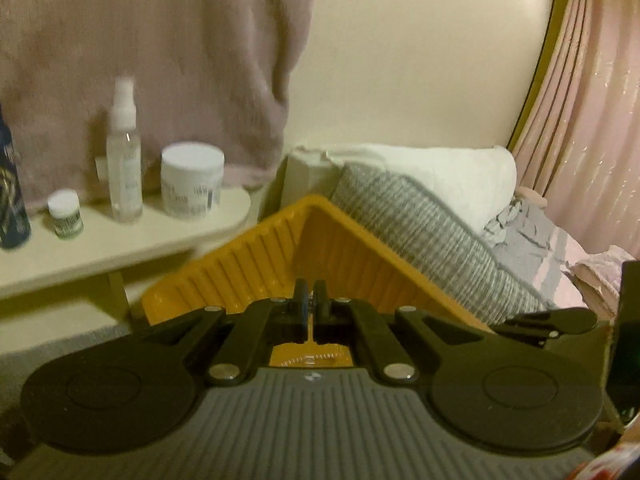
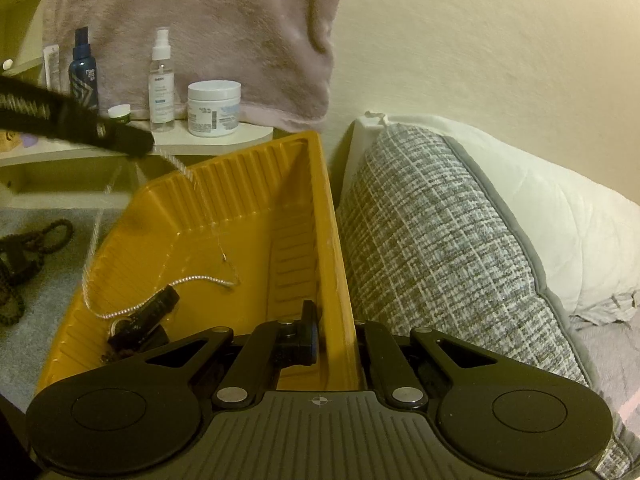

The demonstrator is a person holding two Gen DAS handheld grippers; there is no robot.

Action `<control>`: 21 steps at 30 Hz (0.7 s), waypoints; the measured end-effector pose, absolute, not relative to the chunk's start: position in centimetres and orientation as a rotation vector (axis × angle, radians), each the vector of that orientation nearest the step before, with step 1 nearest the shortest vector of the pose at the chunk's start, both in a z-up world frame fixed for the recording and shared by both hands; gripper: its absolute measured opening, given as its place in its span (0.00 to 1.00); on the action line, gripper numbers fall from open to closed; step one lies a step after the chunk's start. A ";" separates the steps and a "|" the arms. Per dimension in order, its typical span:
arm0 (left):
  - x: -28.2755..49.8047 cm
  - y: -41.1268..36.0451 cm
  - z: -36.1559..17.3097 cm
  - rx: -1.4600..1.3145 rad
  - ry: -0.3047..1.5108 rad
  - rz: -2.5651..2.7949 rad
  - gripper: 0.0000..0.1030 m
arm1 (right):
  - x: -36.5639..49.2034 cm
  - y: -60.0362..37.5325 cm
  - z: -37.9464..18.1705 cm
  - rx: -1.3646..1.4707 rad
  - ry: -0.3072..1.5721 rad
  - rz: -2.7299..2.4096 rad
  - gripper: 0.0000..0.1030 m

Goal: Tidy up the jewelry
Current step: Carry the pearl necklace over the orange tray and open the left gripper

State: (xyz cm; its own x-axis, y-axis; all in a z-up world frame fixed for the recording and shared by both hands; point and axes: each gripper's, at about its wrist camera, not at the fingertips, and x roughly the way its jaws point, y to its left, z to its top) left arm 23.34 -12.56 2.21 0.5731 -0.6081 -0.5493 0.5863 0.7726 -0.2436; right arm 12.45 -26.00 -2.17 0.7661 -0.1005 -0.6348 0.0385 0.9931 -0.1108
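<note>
On the carpet [image 2: 52,280] at the far left of the right wrist view lies a dark beaded strand [image 2: 24,256], well apart from the tray. Behind it, a pale shelf [image 2: 224,140] carries, from left to right: a dark blue spray bottle [image 2: 84,76], a small white-capped jar [image 2: 119,113], a clear spray bottle [image 2: 161,80] and a white tub [image 2: 214,109] near the shelf's right end. A mauve fleece cloth [image 2: 224,28] hangs behind them.

The left gripper [image 2: 132,145] enters the right wrist view from the left edge, above the tray's far left corner. Its tongs are together and clamped on a silver chain necklace [image 2: 200,278]. The chain hangs down from the tips, and its lower loop lies on the floor of the yellow tray [image 2: 256,184], left of centre. In the left wrist view, the left gripper [image 1: 311,300] shows its fingers closed tip to tip over the tray [image 1: 256,256]; the chain is not discernible there.

A black hair clip [image 2: 148,316] lies on the tray floor near the near left corner, touching the chain loop.

The right gripper [image 2: 335,328] is clamped on the tray's right wall, one finger [image 2: 306,328] inside the tray, the other outside and hidden behind the wall.

Just beside the tray's right wall stands a grey woven cushion [image 2: 440,248], with a white pillow [image 2: 540,208] behind it.
</note>
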 end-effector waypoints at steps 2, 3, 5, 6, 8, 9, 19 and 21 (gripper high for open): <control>23.5 -13.0 1.6 -0.038 0.675 -0.706 0.01 | 12.4 -26.0 -2.2 -0.094 0.695 -0.075 0.04; 23.4 -13.3 1.4 -0.037 0.681 -0.709 0.01 | 12.5 -26.1 -2.2 -0.092 0.695 -0.075 0.04; 23.4 -13.7 1.2 -0.039 0.688 -0.717 0.01 | 12.5 -26.1 -2.2 -0.092 0.697 -0.075 0.04; 23.4 -13.8 1.1 -0.039 0.690 -0.720 0.01 | 12.5 -26.1 -2.2 -0.092 0.697 -0.075 0.04; 23.3 -14.1 1.0 -0.037 0.694 -0.723 0.02 | 12.5 -26.1 -2.3 -0.090 0.697 -0.075 0.04; 23.3 -14.1 1.0 -0.038 0.695 -0.722 0.02 | 12.5 -26.1 -2.3 -0.091 0.697 -0.076 0.04; 22.6 -10.8 0.9 -0.047 0.687 -0.608 0.18 | 12.5 -26.2 -2.3 -0.090 0.697 -0.076 0.04; 22.1 -9.3 0.8 -0.039 0.681 -0.549 0.19 | 12.5 -26.2 -2.3 -0.088 0.697 -0.075 0.04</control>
State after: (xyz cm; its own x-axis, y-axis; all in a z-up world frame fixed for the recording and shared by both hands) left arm 22.13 -9.33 0.83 0.6417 -0.4936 -0.5870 0.4688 0.8582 -0.2091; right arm 12.49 -26.19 -2.28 0.7642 -0.0987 -0.6374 0.0396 0.9935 -0.1063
